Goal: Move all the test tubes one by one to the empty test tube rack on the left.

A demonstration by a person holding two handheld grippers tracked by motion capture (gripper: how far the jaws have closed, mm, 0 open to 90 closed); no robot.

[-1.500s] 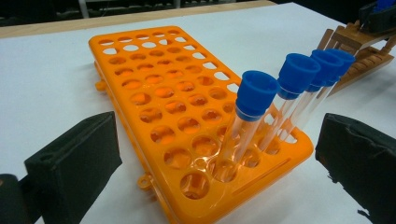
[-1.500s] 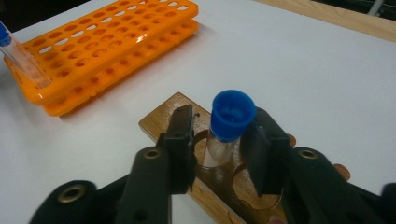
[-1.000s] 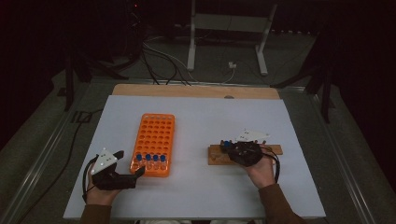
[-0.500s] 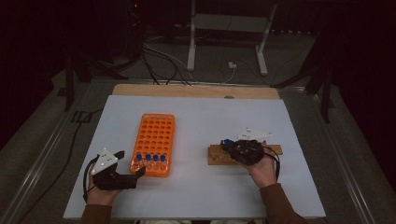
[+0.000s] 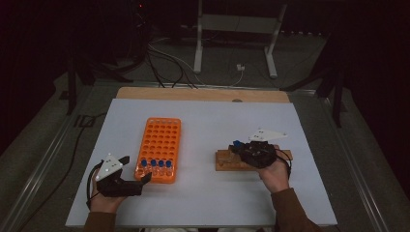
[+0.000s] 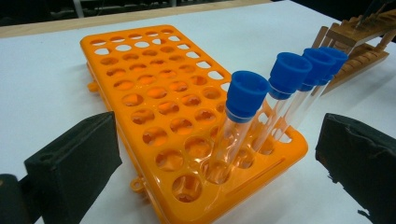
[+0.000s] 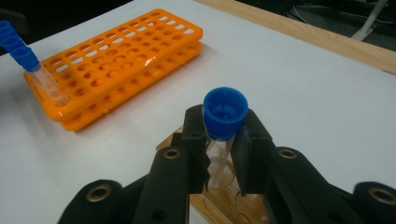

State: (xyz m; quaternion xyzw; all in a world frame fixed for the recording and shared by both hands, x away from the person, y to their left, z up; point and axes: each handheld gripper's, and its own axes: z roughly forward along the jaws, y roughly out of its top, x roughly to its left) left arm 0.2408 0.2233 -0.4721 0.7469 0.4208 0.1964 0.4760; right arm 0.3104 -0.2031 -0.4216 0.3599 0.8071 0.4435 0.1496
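though nearby, orange rack [image 5: 160, 148] unobstructing

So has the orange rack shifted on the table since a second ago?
No. The orange rack sits in the same spot beside the wooden stand in the high view.

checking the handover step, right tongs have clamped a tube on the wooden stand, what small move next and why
Probably lift straight up: the right tongs are shut on the clear blue-capped tube, whose base sits in the brown wooden stand.
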